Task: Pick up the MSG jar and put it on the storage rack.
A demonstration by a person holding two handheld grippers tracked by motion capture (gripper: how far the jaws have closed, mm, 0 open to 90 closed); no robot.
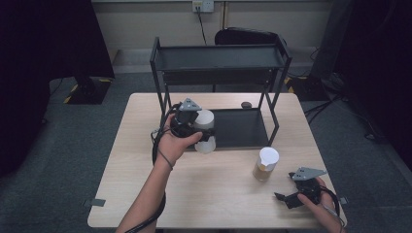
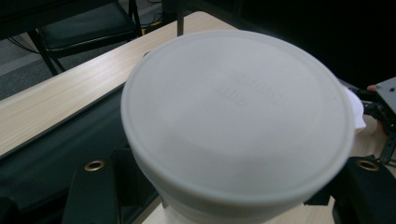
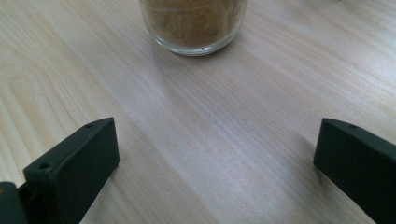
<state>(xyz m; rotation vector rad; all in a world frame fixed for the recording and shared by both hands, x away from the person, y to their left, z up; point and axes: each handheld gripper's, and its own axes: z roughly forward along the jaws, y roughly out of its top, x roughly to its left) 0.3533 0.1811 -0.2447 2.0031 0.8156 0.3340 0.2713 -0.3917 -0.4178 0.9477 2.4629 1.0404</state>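
A pale jar with a white lid [image 2: 236,116] is held off the table in my left gripper [image 2: 231,198], whose jaws are shut on its body just below the lid. In the high view this jar [image 1: 205,127] hangs at the front left corner of the black rack [image 1: 221,58], over the edge of its lower shelf [image 1: 243,127]. A second jar [image 1: 266,164], glass with brown contents and a white lid, stands on the table at the right. My right gripper [image 1: 285,198] rests open on the table just short of it, its jaws wide apart [image 3: 215,158] and the glass jar's base [image 3: 194,25] ahead of them.
The wooden table [image 1: 214,194] has bare room at the front and left. A small dark object [image 1: 246,104] lies near the rack's back right leg. A black chair [image 1: 248,36] stands behind the rack.
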